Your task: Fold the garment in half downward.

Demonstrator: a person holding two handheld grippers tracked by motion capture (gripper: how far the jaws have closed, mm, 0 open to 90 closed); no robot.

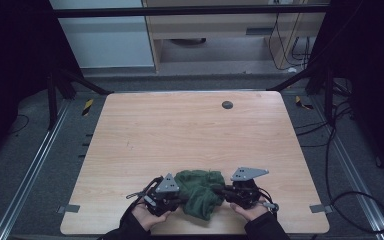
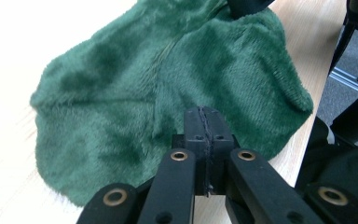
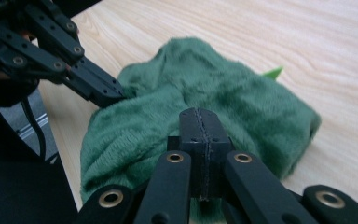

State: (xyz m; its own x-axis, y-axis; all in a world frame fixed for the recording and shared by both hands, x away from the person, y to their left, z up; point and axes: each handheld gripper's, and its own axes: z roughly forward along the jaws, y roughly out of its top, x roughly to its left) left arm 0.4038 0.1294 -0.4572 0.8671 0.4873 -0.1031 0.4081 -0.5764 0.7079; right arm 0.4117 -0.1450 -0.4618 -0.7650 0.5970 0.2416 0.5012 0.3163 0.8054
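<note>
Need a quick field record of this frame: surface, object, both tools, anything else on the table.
surface: wooden table
object: green plush cloth, bunched, near the front edge
left tool: jaws closed, at the cloth's left side
right tool: jaws closed, at the cloth's right side
grip: pinch on the cloth not confirmable
other: small dark round disc near the far edge
</note>
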